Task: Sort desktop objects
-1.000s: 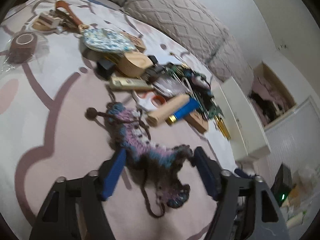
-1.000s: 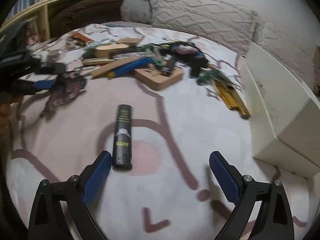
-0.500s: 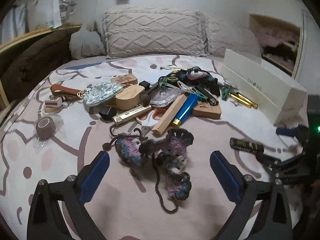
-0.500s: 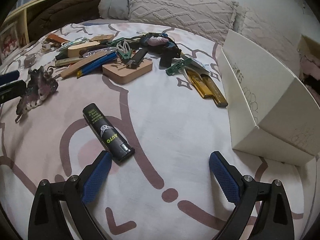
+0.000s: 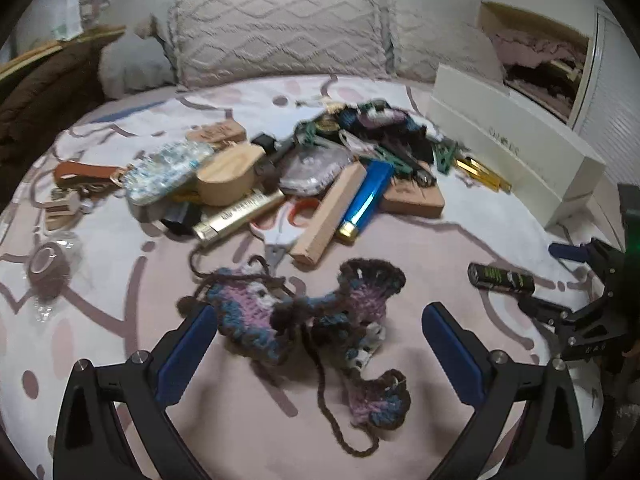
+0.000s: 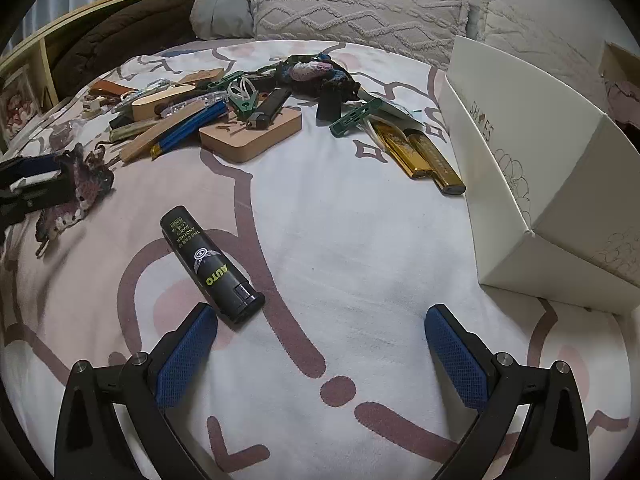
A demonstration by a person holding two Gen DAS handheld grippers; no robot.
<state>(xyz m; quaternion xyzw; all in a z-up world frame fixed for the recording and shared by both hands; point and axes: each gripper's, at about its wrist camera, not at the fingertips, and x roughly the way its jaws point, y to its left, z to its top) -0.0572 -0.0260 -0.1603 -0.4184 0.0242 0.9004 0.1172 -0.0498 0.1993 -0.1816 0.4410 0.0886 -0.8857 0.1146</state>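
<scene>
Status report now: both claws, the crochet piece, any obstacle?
Left claw open over crochet piece, not gripping. Right claw open, empty, black lighter beside it. No obstacle.

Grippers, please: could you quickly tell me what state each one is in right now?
Left gripper: open, holding nothing; the crocheted piece lies loose between its jaws.
Right gripper: open, empty; the black lighter lies just ahead.

The scissors [image 5: 289, 222] lay mostly buried under the wooden stick [image 5: 329, 214] and gold lighter [image 5: 238, 215] beyond the left gripper [image 5: 316, 346], only handles and tip showing. The far tangle [image 5: 374, 128] was too blurred to sort out. The box [image 6: 536, 168] ran off the right-wrist view's edge.
</scene>
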